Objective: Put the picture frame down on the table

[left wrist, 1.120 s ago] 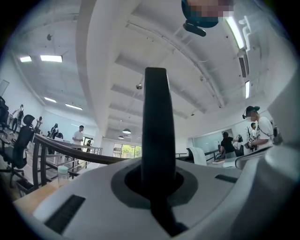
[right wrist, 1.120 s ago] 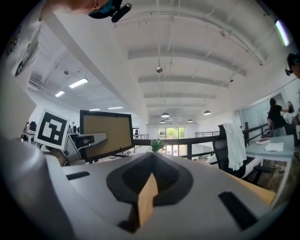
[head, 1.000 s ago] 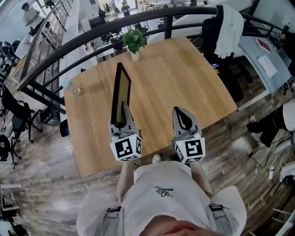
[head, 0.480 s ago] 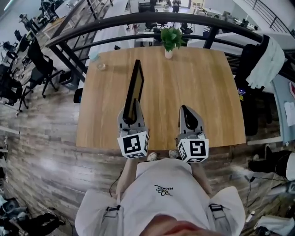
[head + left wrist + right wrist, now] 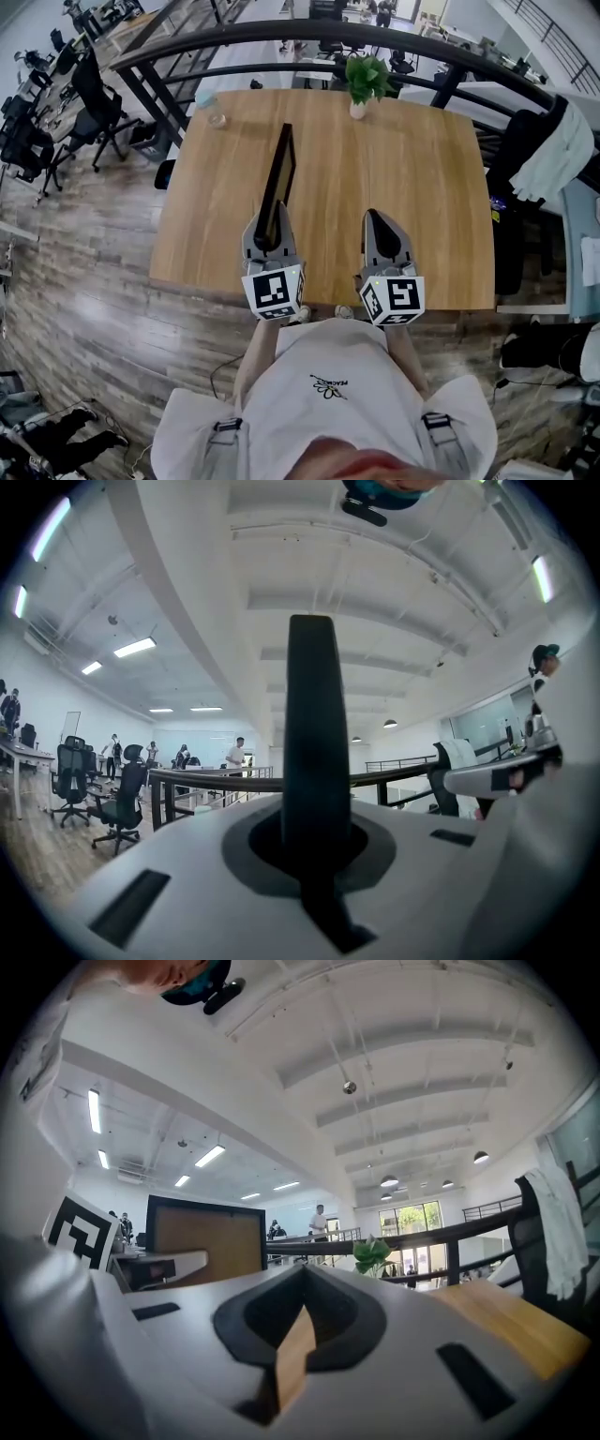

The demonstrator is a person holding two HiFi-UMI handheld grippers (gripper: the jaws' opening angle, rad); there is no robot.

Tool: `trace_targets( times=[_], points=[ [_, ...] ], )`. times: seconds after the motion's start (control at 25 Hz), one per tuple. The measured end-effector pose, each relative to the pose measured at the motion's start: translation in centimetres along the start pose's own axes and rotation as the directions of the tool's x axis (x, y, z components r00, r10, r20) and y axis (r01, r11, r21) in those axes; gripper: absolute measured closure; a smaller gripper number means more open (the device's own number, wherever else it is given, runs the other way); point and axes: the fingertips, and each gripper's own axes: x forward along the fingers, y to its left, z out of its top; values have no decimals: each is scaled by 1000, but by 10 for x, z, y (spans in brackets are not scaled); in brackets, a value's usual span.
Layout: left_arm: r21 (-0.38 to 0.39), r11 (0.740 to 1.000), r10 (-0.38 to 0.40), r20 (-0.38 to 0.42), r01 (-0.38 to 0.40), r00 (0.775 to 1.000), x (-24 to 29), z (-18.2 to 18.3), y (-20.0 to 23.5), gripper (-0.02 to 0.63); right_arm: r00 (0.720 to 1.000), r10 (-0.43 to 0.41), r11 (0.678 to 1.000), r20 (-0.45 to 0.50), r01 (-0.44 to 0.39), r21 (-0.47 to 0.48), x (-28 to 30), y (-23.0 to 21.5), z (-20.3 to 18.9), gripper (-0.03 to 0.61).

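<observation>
Nothing much moved since the earlier frames: left gripper (image 5: 269, 232) still clamped on the picture frame (image 5: 279, 173), right gripper (image 5: 377, 223) still beside it, lower centre of the head view. Left jaws pinch the frame's near end. It stands upright, edge-on, over the left-centre of the table (image 5: 422, 169); can't tell if its bottom edge touches the wood. Right jaws closed to a narrow slit, nothing between them. Potted plant (image 5: 366, 80) sits at the table's far edge, top centre.
</observation>
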Motion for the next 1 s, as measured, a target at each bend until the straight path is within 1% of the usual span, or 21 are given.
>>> trace_targets(
  times=[0.12, 0.24, 0.28, 0.36, 0.44, 0.48, 0.56, 0.68, 0.8, 0.92, 0.96, 1.0],
  points=[
    [64, 998, 8, -14, -7, 1000, 3, -2, 1, 591, 1000, 8, 1000, -8, -8, 5, 3, 1, -3, 571],
    [170, 985, -3, -35, 9, 999, 14, -7, -1, 590, 1000, 15, 1000, -20, -15, 4, 6, 1, -5, 571],
    [216, 976, -7, -48, 17, 999, 18, -11, -2, 591, 1000, 17, 1000, -25, -17, 3, 7, 1, -7, 571],
    [312, 949, -8, -88, 36, 996, 27, -21, -2, 590, 999, 17, 1000, -38, -17, 5, 8, 0, -11, 571],
    [409, 910, -7, -135, 62, 991, 35, -30, -2, 589, 998, 14, 1000, -53, -13, 11, 8, -1, -16, 571],
    [459, 885, -8, -156, 80, 988, 39, -34, -2, 589, 998, 12, 1000, -61, -11, 14, 7, -2, -18, 571],
    [558, 820, -18, -197, 127, 980, 49, -44, -5, 589, 997, 11, 1000, -75, -10, 12, 5, -4, -21, 571],
    [661, 720, -35, -270, 212, 962, 67, -63, -11, 589, 996, 7, 1000, -87, -7, -2, 2, -9, -21, 571],
    [720, 627, -48, -347, 298, 937, 82, -86, -16, 589, 995, -10, 1000, -99, 10, 0, -1, -14, -23, 571],
    [774, 511, -57, -405, 375, 913, 88, -113, -23, 589, 993, -28, 1000, -111, 29, 3, -7, -18, -26, 571],
    [783, 475, -60, -427, 402, 902, 89, -123, -26, 589, 993, -33, 999, -114, 34, 4, -8, -19, -28, 571],
    [785, 446, -63, -453, 431, 889, 91, -134, -28, 589, 993, -37, 999, -116, 38, 6, -9, -20, -28, 571]
  ],
)
